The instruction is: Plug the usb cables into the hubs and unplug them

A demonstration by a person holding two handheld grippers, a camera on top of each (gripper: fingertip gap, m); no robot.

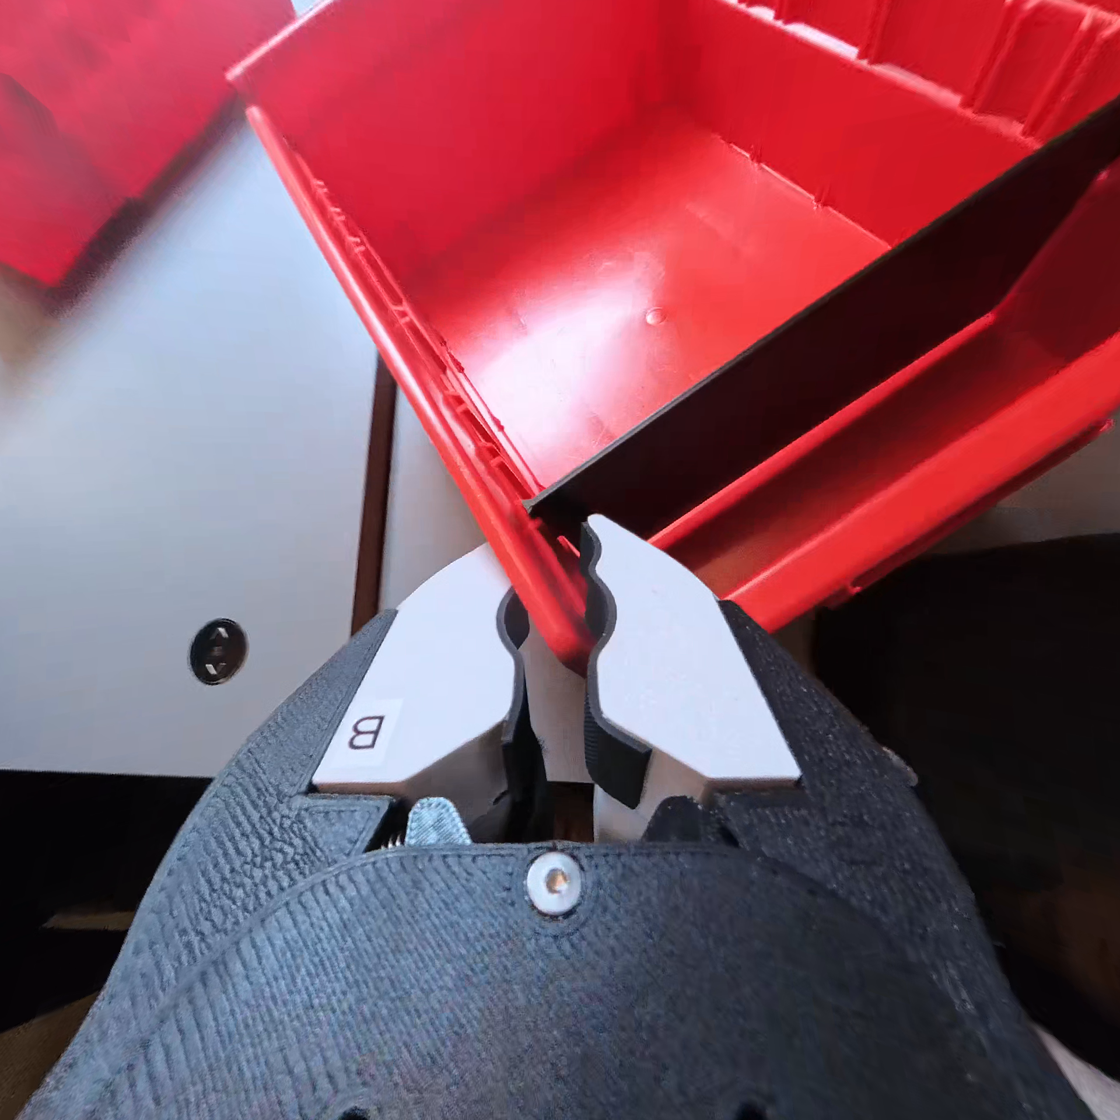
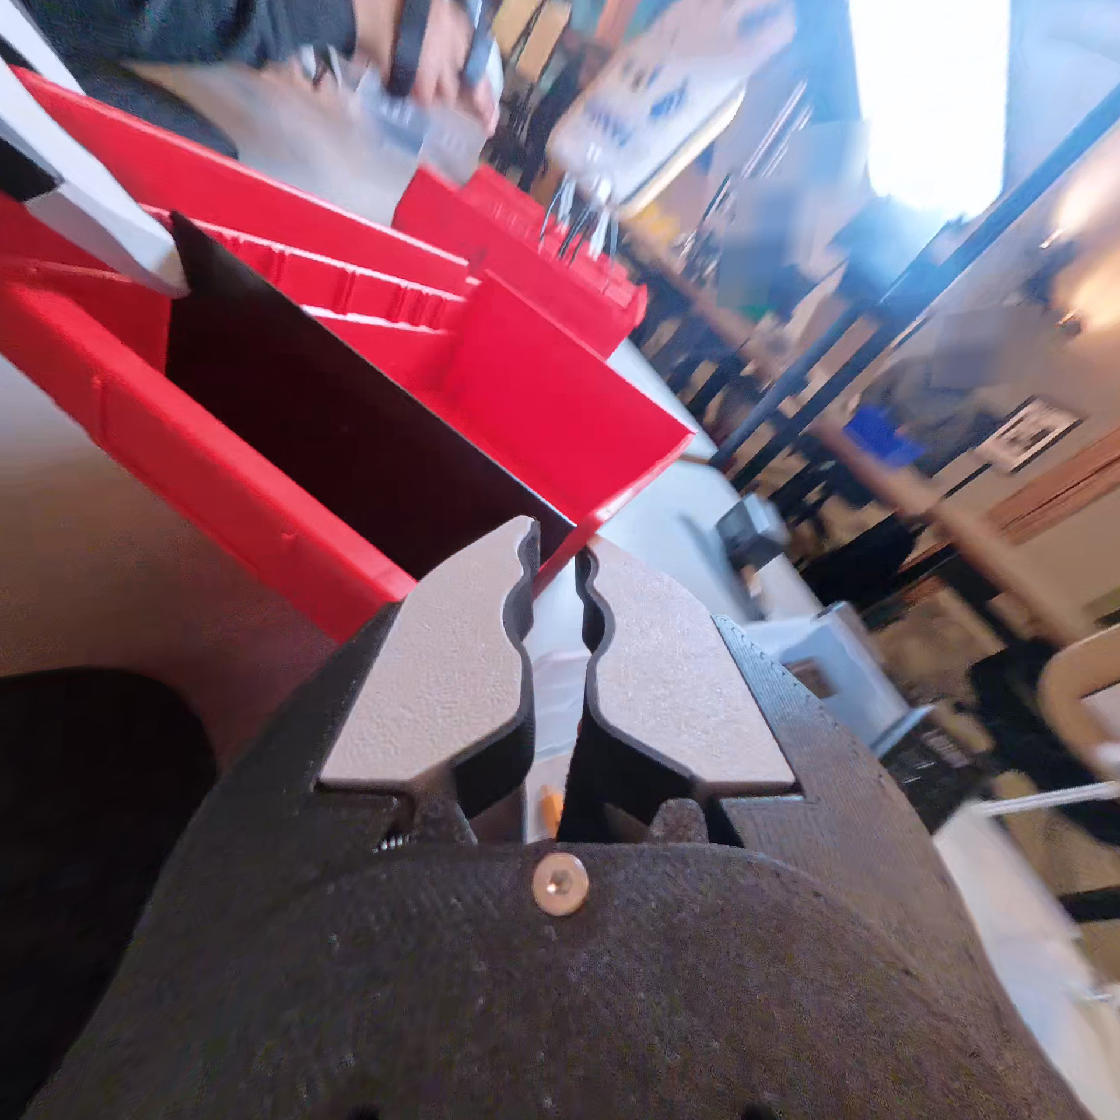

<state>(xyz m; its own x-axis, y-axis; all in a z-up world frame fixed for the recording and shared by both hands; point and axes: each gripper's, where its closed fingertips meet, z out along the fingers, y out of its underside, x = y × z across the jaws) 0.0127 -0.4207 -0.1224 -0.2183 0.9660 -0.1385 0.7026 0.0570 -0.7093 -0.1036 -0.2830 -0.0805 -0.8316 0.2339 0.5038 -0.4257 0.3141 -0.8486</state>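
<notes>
No USB cable or hub shows in either view. A red plastic bin [image 1: 606, 242] with a black divider [image 1: 848, 339] fills the left wrist view; the compartment I can see is empty. My left gripper [image 1: 548, 563] is shut on the bin's near rim, next to the divider's end. In the right wrist view the same bin [image 2: 242, 473] and divider [image 2: 339, 412] run off to the upper left. My right gripper [image 2: 560, 545] is closed on the bin's rim at the divider's other end. The left gripper's white finger [image 2: 103, 212] shows at the far rim. The bin looks tilted.
A second red bin [image 1: 73, 151] lies blurred at upper left on the white table [image 1: 151, 424], which has a round black button [image 1: 217, 651]. In the right wrist view another red bin [image 2: 515, 242] stands behind, with a person's hand [image 2: 448, 66] and blurred dark shelving beyond. Left tips to right tips: about 20 cm.
</notes>
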